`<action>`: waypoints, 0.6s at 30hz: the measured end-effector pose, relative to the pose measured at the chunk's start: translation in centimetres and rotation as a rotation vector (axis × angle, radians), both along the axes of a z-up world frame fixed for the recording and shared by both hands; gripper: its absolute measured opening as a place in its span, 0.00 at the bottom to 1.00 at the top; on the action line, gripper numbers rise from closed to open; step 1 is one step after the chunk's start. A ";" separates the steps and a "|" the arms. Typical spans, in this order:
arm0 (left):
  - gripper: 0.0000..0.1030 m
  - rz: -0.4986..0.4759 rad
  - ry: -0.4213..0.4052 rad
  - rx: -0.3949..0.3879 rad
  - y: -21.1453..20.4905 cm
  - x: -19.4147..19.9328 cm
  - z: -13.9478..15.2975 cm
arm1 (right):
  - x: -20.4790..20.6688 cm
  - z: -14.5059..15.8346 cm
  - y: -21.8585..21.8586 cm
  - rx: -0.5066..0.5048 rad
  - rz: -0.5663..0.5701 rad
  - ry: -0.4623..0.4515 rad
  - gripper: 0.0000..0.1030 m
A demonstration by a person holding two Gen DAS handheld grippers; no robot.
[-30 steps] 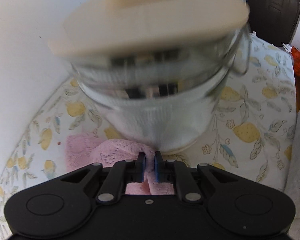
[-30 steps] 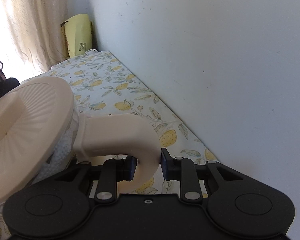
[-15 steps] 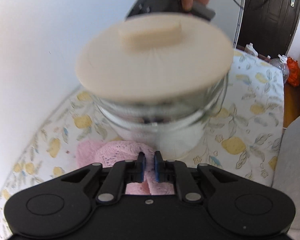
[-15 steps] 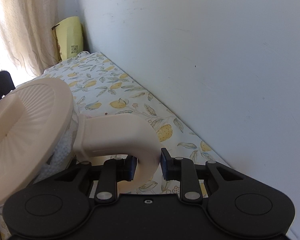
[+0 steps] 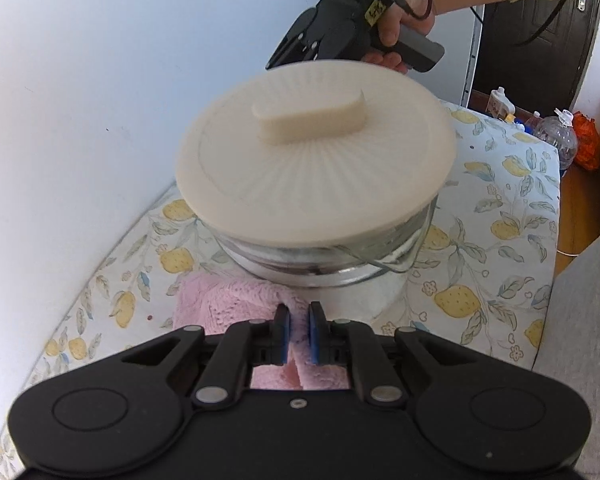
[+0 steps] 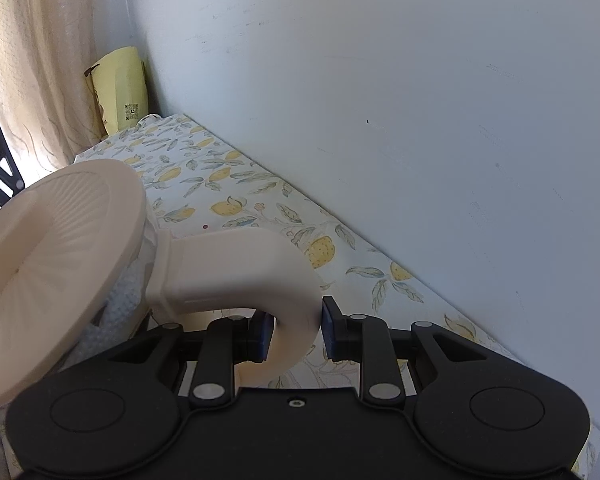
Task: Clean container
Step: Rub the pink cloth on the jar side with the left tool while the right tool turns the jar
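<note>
Our right gripper [image 6: 293, 330] pinches the container's cream handle [image 6: 236, 276], steadying the lidded glass container [image 5: 320, 240] on the lemon-print tablecloth [image 5: 500, 240]. Our left gripper [image 5: 299, 330] nips the pink cloth [image 5: 228, 304] at its base, ready for wiping.

Left wrist view: close, low over the lemon-print cloth [image 5: 496, 248], facing the container's lid [image 5: 320, 168].
Right wrist view: close beside the handle [image 6: 252, 268], facing along the wall [image 6: 420, 100].
Shared: lid, cloth, wall.
</note>
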State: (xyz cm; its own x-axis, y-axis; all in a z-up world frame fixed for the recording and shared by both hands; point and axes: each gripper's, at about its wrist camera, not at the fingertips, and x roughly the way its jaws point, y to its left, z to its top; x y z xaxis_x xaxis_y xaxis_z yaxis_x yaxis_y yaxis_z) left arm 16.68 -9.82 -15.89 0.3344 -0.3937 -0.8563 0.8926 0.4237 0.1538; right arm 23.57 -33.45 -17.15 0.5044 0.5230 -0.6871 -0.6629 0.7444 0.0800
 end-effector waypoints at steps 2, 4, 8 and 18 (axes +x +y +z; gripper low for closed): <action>0.08 0.007 0.014 0.000 0.0 0.0 -0.6 | -0.2 0.0 -0.3 0.009 -0.010 0.007 0.28; 0.08 0.006 0.027 0.006 -0.2 0.0 -1.4 | -0.4 0.0 -0.6 0.014 -0.015 0.009 0.28; 0.08 0.015 0.054 0.014 -0.5 0.2 -2.7 | -1.0 -0.1 -1.2 0.021 -0.043 0.017 0.28; 0.08 0.060 0.094 -0.001 -1.4 -0.6 -6.2 | -3.1 0.0 -2.5 0.006 -0.131 0.046 0.29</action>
